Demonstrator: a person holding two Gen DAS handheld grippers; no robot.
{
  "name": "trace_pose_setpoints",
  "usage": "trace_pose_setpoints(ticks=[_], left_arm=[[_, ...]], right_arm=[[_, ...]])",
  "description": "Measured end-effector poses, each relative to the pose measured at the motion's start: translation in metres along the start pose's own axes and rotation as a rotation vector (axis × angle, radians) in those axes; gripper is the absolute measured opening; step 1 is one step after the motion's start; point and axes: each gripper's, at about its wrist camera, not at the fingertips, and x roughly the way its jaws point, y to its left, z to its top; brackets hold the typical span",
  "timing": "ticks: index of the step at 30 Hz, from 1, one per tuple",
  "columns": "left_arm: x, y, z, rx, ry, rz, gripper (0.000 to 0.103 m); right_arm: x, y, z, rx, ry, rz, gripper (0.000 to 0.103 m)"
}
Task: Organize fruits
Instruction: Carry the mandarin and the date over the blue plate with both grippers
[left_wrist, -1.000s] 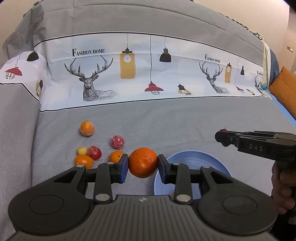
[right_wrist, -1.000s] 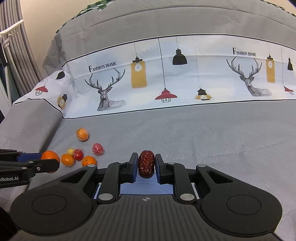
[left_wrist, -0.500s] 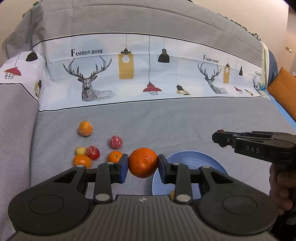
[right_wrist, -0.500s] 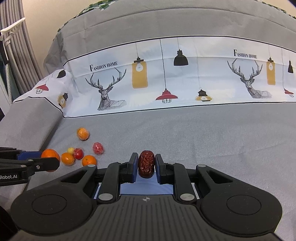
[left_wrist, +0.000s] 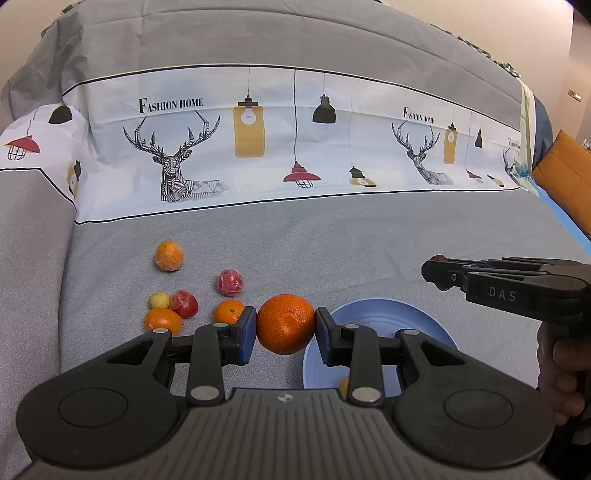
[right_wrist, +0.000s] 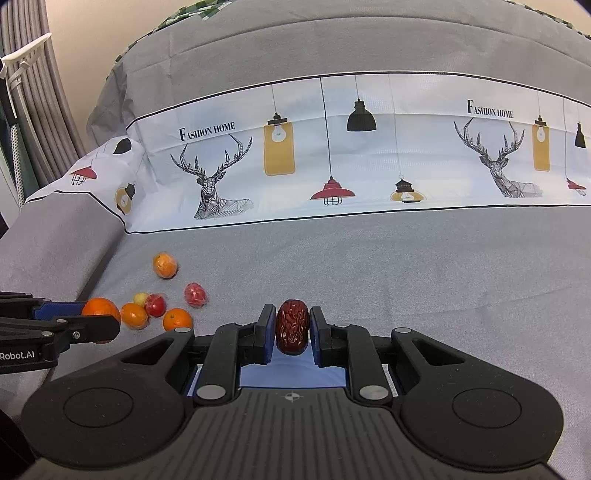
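Note:
My left gripper (left_wrist: 285, 325) is shut on a large orange (left_wrist: 286, 323), held above the grey bedcover at the left edge of a blue plate (left_wrist: 384, 317). A small yellow-orange fruit (left_wrist: 344, 386) lies in the plate, mostly hidden. My right gripper (right_wrist: 292, 326) is shut on a wrinkled dark red date (right_wrist: 291, 326), held over the plate (right_wrist: 291, 374), which shows only as a blue strip under the fingers. Loose fruit lies to the left: several small oranges (left_wrist: 168, 255), two wrapped red fruits (left_wrist: 229, 282) and a small yellow one (left_wrist: 159, 300).
The right gripper (left_wrist: 437, 271) reaches in from the right in the left wrist view; the left one (right_wrist: 101, 319) shows at the left in the right wrist view. A printed white band (left_wrist: 295, 147) crosses the bedcover behind. An orange cushion (left_wrist: 565, 177) lies far right.
Almost nothing: both grippers keep their holds. The left wrist view has drifted slightly, so the scene sits a little further left in it.

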Motion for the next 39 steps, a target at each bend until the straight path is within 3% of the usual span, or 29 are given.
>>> trace_pose_setpoints(ticks=[39], left_arm=[[0.0006, 0.0010, 0.0002, 0.018, 0.007, -0.005, 0.038]], right_arm=[[-0.0006, 0.0020, -0.0009, -0.005, -0.002, 0.000, 0.020]])
